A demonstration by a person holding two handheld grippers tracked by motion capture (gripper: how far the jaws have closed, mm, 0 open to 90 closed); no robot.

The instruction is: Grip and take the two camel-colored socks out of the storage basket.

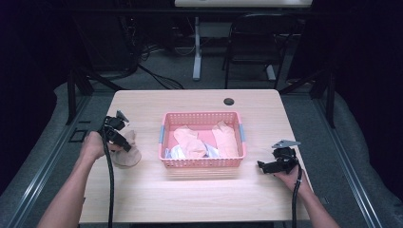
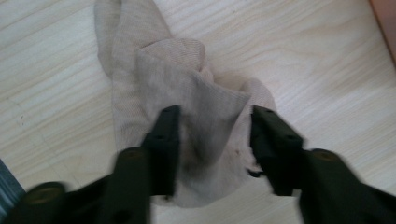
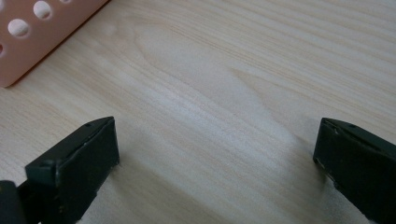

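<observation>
A beige sock [image 1: 127,154] lies crumpled on the wooden table [image 1: 190,194], left of the pink basket [image 1: 202,115]. My left gripper [image 1: 124,145] points down onto it. In the left gripper view its jaws [image 2: 215,135] stand apart, one on each side of a raised fold of the sock [image 2: 187,84], and the pads do not press it. My right gripper [image 1: 262,166] sits low over the table to the right of the basket. It is open wide [image 3: 215,154], with bare wood between its jaws.
The pink basket holds several pale orange and white socks [image 1: 190,142]. Its perforated corner [image 3: 32,42] is at the top left of the right gripper view. A round cable hole [image 1: 229,101] sits near the table's far edge, with a chair [image 1: 256,42] beyond.
</observation>
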